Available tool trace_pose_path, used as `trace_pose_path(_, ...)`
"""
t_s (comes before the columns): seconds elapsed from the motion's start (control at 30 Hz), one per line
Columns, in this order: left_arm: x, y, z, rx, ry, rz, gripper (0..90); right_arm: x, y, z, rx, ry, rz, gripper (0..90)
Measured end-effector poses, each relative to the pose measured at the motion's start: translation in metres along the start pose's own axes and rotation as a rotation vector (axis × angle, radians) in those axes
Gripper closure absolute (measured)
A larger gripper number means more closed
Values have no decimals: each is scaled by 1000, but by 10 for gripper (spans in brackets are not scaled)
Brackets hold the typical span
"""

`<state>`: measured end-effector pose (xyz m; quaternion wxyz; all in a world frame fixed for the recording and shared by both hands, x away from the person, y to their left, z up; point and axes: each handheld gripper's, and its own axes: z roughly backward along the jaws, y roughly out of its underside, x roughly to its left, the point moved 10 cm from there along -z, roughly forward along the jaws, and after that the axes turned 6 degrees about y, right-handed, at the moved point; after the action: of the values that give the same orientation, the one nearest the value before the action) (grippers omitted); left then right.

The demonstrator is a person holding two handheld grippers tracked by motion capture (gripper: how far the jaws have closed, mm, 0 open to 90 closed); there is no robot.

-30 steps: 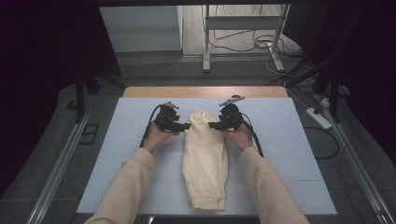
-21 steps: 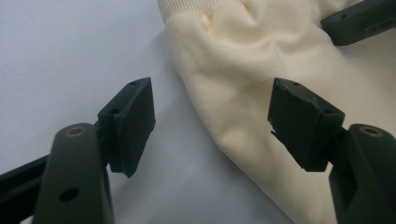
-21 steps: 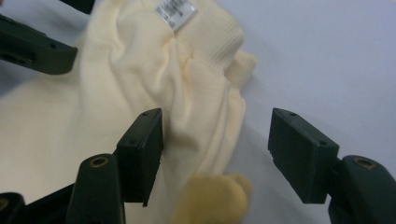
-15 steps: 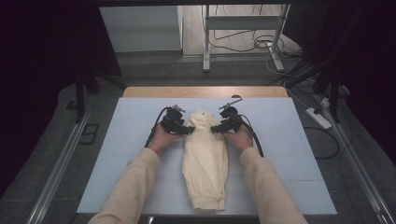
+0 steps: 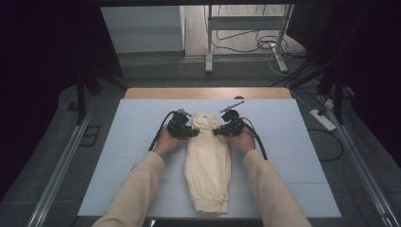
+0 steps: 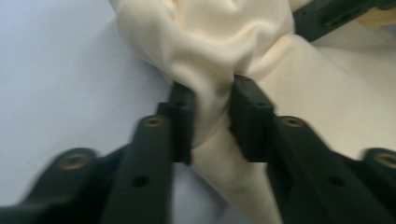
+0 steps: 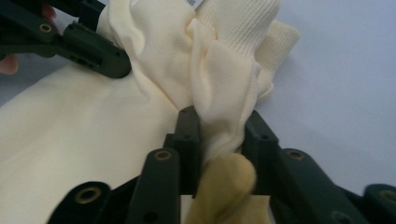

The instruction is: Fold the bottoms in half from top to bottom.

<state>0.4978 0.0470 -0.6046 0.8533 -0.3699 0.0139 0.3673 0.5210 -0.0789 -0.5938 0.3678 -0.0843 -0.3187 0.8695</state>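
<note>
A cream garment (image 5: 208, 165) lies folded lengthwise on the pale blue table cover (image 5: 118, 156), its ribbed collar (image 7: 243, 23) at the far end. My left gripper (image 5: 193, 133) meets the garment's far left edge. Its jaws have just been closing and now pinch a fold of the cream fabric (image 6: 210, 37) between the pads (image 6: 212, 112). My right gripper (image 5: 218, 131) is at the far right edge. Its jaws have also just been closing, and they grip a bunch of cloth (image 7: 154, 60) below the collar (image 7: 219, 135). Each gripper view shows the other gripper across the garment.
A strip of wooden tabletop (image 5: 208, 92) shows beyond the cover. On the floor behind are metal stand legs (image 5: 208, 42), loose cables (image 5: 255, 45) and a white power strip (image 5: 323, 119). Bare blue cover lies left and right of the garment.
The left gripper has come in toward the garment's far left edge. Both grippers' jaws have closed on the fabric near the collar, bunching it slightly.
</note>
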Motion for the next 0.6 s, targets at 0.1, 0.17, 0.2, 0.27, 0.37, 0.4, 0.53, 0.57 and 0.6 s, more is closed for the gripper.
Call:
trace_pose_path(0.1, -1, 1, 3, -7, -6, -23, 787, 2, 0, 3, 16, 26, 38, 748)
trace_pose_path(0.17, -3, 0, 4, -18, -3, -22, 791, 2, 0, 6, 17, 41, 64, 752)
trace_pose_path(0.2, -4, -1, 6, -22, -2, -27, 794, 2, -1, 8, 15, 42, 70, 753)
trace_pose_path(0.27, -5, -3, 8, -32, 0, -36, 798, 1, -1, 11, 6, 42, 77, 756)
trace_pose_path(0.37, -8, -7, 12, -49, 4, -46, 798, 1, -3, 17, -19, 35, 75, 758)
trace_pose_path(0.4, -9, -8, 14, -54, 5, -50, 798, 1, -3, 18, -26, 32, 72, 758)
trace_pose_path(0.53, -13, -13, 20, -66, 5, -71, 802, 1, -4, 24, -48, 29, 73, 760)
trace_pose_path(0.57, -14, -14, 22, -67, 4, -76, 802, 2, -5, 26, -52, 28, 74, 761)
trace_pose_path(0.6, -14, -15, 24, -68, 3, -82, 803, 2, -6, 27, -55, 33, 80, 761)
